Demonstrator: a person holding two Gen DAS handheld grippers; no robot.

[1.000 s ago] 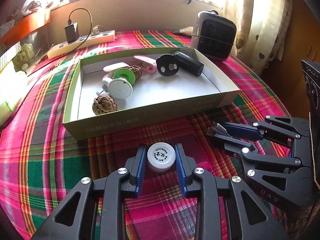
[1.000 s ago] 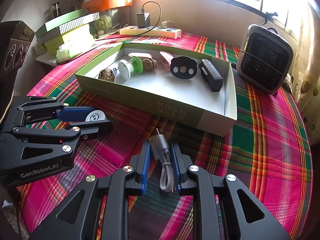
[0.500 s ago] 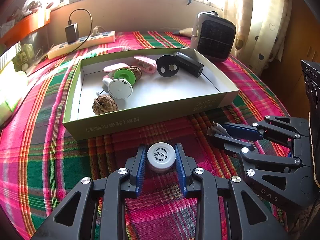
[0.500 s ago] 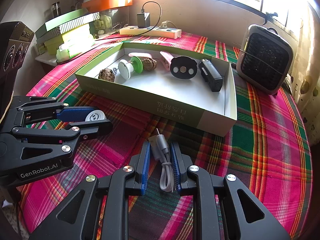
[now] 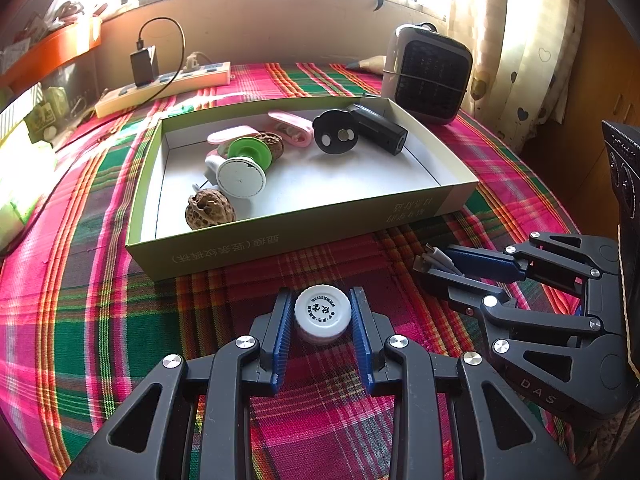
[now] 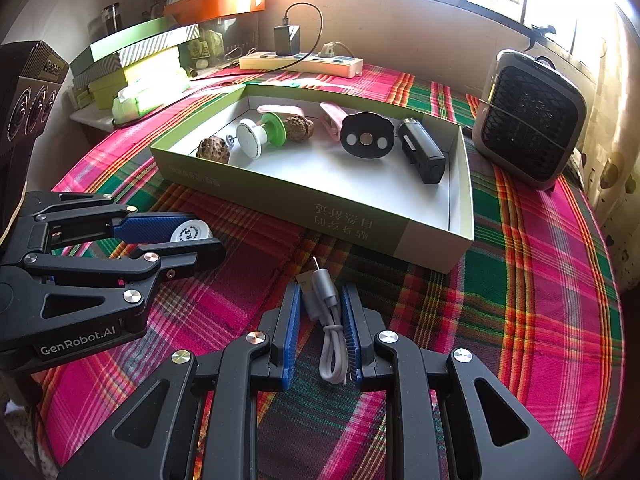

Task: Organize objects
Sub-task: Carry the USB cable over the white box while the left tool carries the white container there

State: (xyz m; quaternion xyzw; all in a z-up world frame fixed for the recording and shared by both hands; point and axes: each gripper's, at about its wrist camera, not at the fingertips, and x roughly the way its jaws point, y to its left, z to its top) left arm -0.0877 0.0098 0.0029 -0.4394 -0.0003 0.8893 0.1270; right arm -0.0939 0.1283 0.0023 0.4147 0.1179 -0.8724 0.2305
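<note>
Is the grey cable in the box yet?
Out. The grey cable sits bundled in the right claw above the cloth, short of the box.

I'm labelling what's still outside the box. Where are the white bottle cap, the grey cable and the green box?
white bottle cap (image 5: 322, 309), left wrist view, its printed top.
grey cable (image 6: 326, 292), right wrist view, the plug sleeve.
green box (image 5: 280, 246), left wrist view, its near outer wall.

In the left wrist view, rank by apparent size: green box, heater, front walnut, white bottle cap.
1. green box
2. heater
3. white bottle cap and front walnut: look alike; the cap sits nearer the camera, so unranked.
</note>
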